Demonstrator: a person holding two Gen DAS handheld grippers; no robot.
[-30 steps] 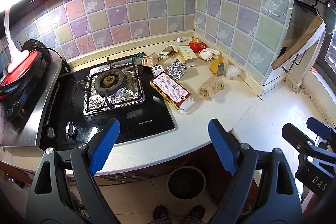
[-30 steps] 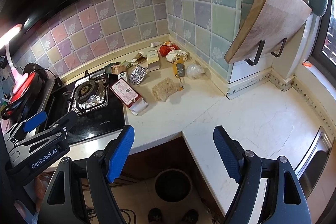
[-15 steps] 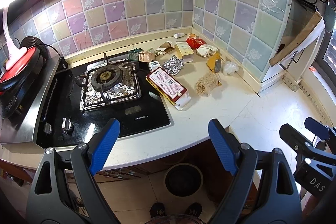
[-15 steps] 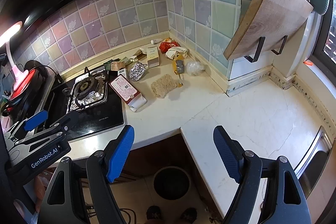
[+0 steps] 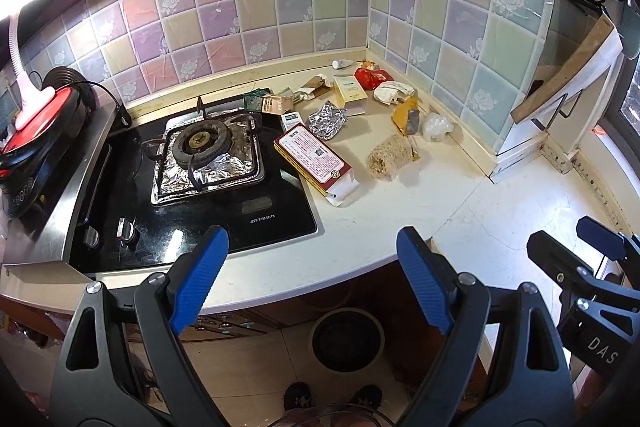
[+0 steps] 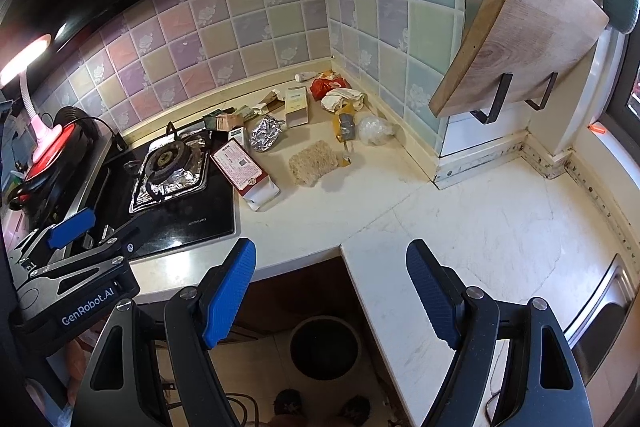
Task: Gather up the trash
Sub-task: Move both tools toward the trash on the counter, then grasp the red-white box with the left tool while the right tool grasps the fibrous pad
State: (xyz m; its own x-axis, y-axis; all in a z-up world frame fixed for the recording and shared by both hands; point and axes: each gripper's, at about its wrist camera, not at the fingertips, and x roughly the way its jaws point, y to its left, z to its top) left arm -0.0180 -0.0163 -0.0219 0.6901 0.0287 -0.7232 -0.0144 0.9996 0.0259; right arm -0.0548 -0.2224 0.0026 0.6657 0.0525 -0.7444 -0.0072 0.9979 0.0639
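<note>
- Over the last second both my views have drawn back and up from the cream stone countertop: the litter in the corner reads smaller and further off than it did, and more of the floor below now shows.
- My left gripper hangs over the counter's front edge with its blue-padded jaws spread wide and nothing between them, as a second ago.
- My right gripper is likewise wide apart and empty, poised above the inner corner of the counter.
- The trash has not shifted. The long red-and-white printed carton lies just beside the black glass hob, with the crumpled ball of silver foil behind it.
- Further in are the tan fibrous loofah-like roll, a yellow torn packet, a clear scrunched plastic bag, a pale yellow upright box, a red wrapper and white crumpled paper near the tiled walls.
- The round dark waste bin stands on the floor under the counter, directly below my grippers, with the tips of shoes beside it.
- I judge that nothing has been collected yet; pulling back has only given me an overview, so the first reach is still ahead, likely for the near carton.
</note>
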